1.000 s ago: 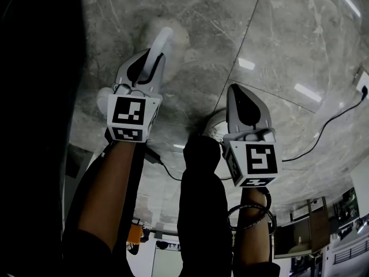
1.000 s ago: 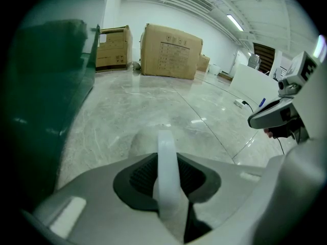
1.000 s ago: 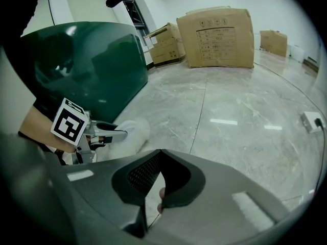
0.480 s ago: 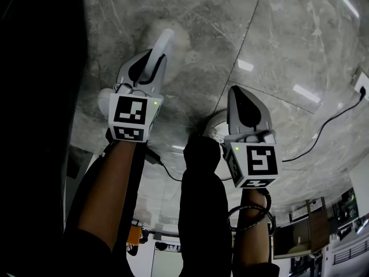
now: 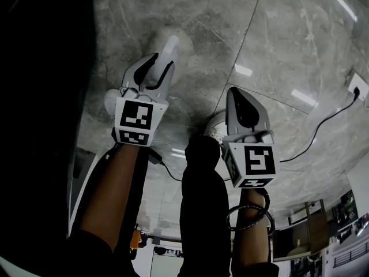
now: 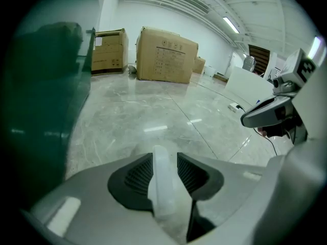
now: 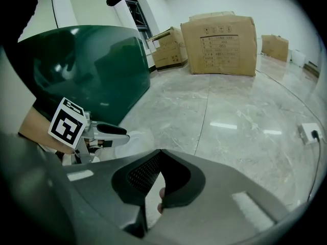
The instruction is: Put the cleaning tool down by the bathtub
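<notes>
Left hand-held gripper (image 6: 164, 163) is pinching the cleaning tool (image 5: 168, 49); right hand-held gripper (image 7: 157, 176) is sitting pressed together, empty. Releasing high is risking it toppling beside the probable bathtub (image 7: 97, 70).

No text can be read. The large cardboard box (image 7: 223, 45) and the smaller box (image 7: 168, 47) beside it carry printed lines and symbols, too small to make out.

White cleaning tool (image 6: 163, 182), green bathtub (image 7: 87, 70), grey-veined floor (image 5: 277, 27)
</notes>
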### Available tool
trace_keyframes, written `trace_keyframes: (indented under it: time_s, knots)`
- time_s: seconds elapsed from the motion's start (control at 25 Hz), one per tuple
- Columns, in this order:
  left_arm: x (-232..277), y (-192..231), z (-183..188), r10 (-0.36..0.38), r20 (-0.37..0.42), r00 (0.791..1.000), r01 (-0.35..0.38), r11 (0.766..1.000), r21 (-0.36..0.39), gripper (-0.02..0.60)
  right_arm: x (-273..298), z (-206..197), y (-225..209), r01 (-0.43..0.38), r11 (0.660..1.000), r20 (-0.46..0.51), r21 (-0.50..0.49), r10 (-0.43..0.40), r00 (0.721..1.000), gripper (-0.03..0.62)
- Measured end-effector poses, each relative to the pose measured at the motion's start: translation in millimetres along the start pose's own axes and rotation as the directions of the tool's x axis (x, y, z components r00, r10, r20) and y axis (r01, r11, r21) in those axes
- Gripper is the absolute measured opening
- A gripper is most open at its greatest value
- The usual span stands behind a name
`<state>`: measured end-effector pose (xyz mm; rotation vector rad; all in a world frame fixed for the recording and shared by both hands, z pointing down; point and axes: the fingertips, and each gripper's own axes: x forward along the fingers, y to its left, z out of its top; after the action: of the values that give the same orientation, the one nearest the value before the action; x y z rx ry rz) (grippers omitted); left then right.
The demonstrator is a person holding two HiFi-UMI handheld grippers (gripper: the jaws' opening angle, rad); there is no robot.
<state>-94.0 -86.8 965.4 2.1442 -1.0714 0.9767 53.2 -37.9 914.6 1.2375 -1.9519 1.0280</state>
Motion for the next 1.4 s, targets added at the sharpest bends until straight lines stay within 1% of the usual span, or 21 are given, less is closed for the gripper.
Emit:
trace_keyframes:
  time_s: [0.16,0.36,0.56,0.72,0.88,1.0,1.2,1.4]
  knots:
    - [-14,-7,14,-0.002,0.007,1.0,0.002,1.0,0.001,0.139,-13,12,6,0.0,1.0,0.01,-0.008,0.001,1.0,0.023]
    - [-30,-15,40,-0.002,0.031,1.0,0.002,1.0,0.005,0.136,-30,29,13,0.003,1.0,0.026,-0.019,-0.002,1.0,0.023]
    - [-54,-18,69,0.009,0.059,0.998,-0.009,1.0,0.009,0.103,-52,51,21,0.009,1.0,0.052,-0.029,-0.008,0.999,0.023]
    - [-79,-22,93,0.007,0.077,0.997,-0.007,1.0,-0.005,0.099,-75,72,32,0.017,0.999,0.079,-0.034,-0.014,0.997,0.023]
    - [-110,-28,116,0.003,0.099,0.995,-0.005,1.0,0.018,0.06,-98,89,48,0.016,0.999,0.094,-0.041,-0.012,0.996,0.023]
    - [-133,-34,135,-0.001,0.114,0.993,-0.002,0.999,0.034,0.056,-118,105,57,0.019,0.999,0.113,-0.044,-0.014,0.994,0.023]
    - [-174,-41,169,0.005,0.153,0.988,-0.011,0.999,0.043,0.029,-149,136,71,0.028,0.998,0.153,-0.052,-0.019,0.988,0.023]
    - [-215,-42,199,0.028,0.197,0.98,-0.03,1.0,0.006,0.018,-181,173,85,0.045,0.997,0.206,-0.063,-0.031,0.978,0.023]
